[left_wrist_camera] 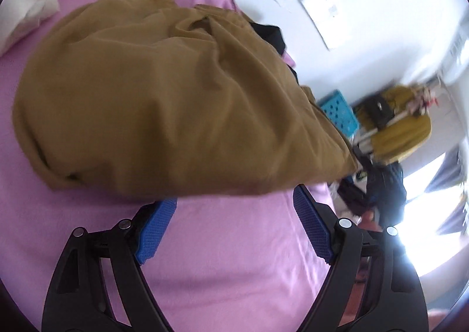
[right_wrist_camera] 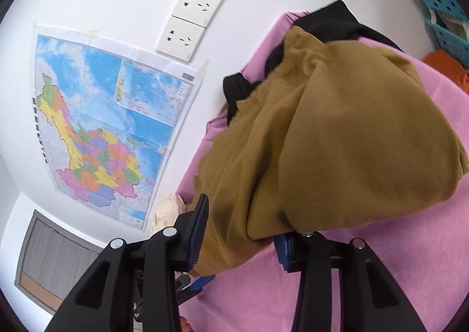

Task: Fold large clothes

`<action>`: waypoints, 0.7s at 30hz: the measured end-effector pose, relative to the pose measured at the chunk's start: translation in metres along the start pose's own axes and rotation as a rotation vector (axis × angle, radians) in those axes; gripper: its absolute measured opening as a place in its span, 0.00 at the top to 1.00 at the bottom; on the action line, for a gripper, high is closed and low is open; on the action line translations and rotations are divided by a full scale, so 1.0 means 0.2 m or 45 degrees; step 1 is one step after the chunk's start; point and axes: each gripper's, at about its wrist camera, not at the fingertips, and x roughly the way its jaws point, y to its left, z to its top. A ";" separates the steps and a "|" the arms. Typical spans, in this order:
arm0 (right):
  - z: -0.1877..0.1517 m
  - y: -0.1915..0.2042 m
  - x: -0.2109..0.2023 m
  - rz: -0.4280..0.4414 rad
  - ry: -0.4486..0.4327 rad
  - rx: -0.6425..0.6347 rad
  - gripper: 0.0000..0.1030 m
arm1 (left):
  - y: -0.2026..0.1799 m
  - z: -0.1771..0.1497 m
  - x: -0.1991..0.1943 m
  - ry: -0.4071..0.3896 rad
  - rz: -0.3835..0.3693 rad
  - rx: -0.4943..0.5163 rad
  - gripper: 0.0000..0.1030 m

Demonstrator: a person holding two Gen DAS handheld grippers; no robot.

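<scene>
Garment (left_wrist_camera: 164, 97) of tan-brown cloth lies bunched in a rumpled heap on the pink sheet (left_wrist_camera: 228, 258) in the left wrist view. A black cloth (left_wrist_camera: 271, 36) peeks out from under the far side of the garment. A white pillow (left_wrist_camera: 29, 1) sits beyond the garment at the far left corner of the sheet. The left gripper (left_wrist_camera: 234, 214) is spread wide just short of the garment's near edge, its blue pads (left_wrist_camera: 155, 229) over bare sheet with nothing between them; the garment's hem overhangs the pad tips, and whether it touches them cannot be told. To the right of the garment, off the bed, are a blue basket (left_wrist_camera: 340, 110) and a blurred pile of yellow and dark clothes.

From the right wrist, the garment (right_wrist_camera: 346, 138) fills the middle, heaped on the sheet (right_wrist_camera: 395, 258), with the black cloth (right_wrist_camera: 331, 21) showing at its far end. The right gripper (right_wrist_camera: 240, 232) has a hanging fold of the garment's near edge between its half-closed fingers: the left pad (right_wrist_camera: 199, 232) lies against the cloth, while the right pad (right_wrist_camera: 283, 254) is mostly hidden under the fold, so a firm pinch cannot be confirmed. Left of the garment, on the white wall, hang a map (right_wrist_camera: 99, 127) and sockets (right_wrist_camera: 199, 6). The basket (right_wrist_camera: 436, 1) stands beyond the garment at upper right, with an orange cloth (right_wrist_camera: 448, 65) below it.
</scene>
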 end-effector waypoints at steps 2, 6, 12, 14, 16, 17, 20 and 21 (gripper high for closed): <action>-0.01 -0.02 0.01 0.001 0.011 0.002 0.50 | 0.04 0.03 0.02 -0.030 0.000 -0.057 0.23; -0.05 -0.10 0.04 -0.034 0.044 0.045 0.43 | 0.03 0.05 0.03 -0.048 0.015 -0.075 0.23; -0.11 -0.17 0.07 -0.066 0.071 0.078 0.30 | 0.02 0.07 0.03 -0.094 0.045 -0.076 0.42; -0.08 -0.15 0.08 -0.049 0.049 0.071 0.27 | 0.01 0.09 -0.01 -0.120 0.055 -0.053 0.51; -0.04 -0.13 0.11 -0.036 0.015 0.058 0.26 | -0.01 0.11 -0.04 -0.140 0.038 -0.039 0.51; -0.03 -0.13 0.14 -0.038 0.027 0.067 0.25 | -0.01 0.13 -0.03 -0.133 0.043 -0.033 0.50; -0.02 -0.12 0.24 -0.094 0.051 0.081 0.20 | 0.03 0.16 0.01 -0.073 0.057 -0.068 0.44; -0.02 -0.10 0.26 -0.108 0.035 0.065 0.20 | 0.06 0.17 0.03 -0.054 0.052 -0.087 0.42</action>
